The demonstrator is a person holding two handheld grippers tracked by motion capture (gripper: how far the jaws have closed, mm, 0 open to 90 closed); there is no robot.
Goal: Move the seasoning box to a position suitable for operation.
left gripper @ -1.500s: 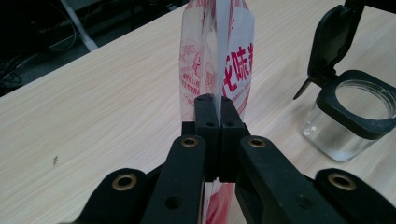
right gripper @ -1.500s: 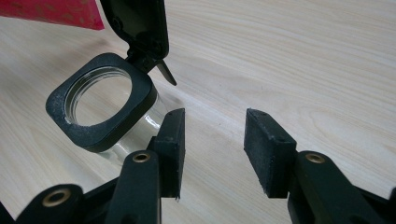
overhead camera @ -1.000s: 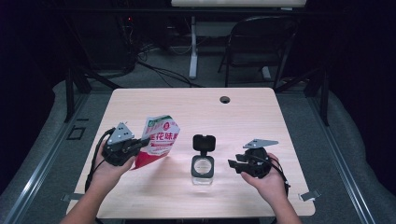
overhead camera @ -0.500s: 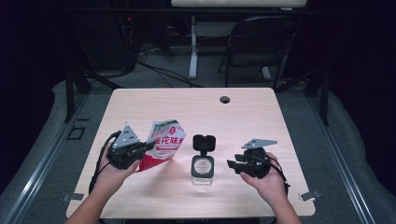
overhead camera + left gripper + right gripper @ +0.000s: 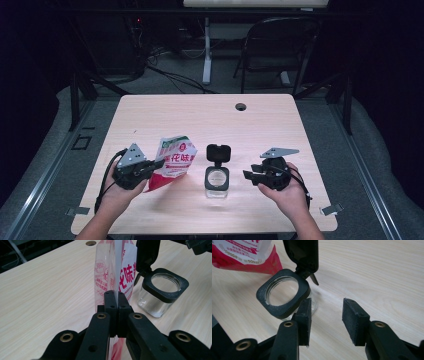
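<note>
A red and white printed pouch (image 5: 175, 160) stands upright on the table, left of a small clear glass jar (image 5: 217, 179). The jar has a black square collar, and its black flip lid (image 5: 218, 152) is swung open. My left gripper (image 5: 152, 167) is shut on the pouch's edge, and the left gripper view shows its pads (image 5: 110, 301) pinching the film (image 5: 127, 272). My right gripper (image 5: 248, 175) is open just right of the jar. Its jaws have just been closing a little with nothing between them (image 5: 326, 308). The jar (image 5: 282, 293) sits beside one jaw.
The light wooden table (image 5: 200, 115) has a cable hole (image 5: 241, 106) near its far edge. Behind the table are a dark chair (image 5: 280, 50), a white post and floor cables. Metal clips sit at the table's front corners.
My left gripper has carried the pouch slightly lower in view and to the right, closer to the jar. The right hand has held its place.
</note>
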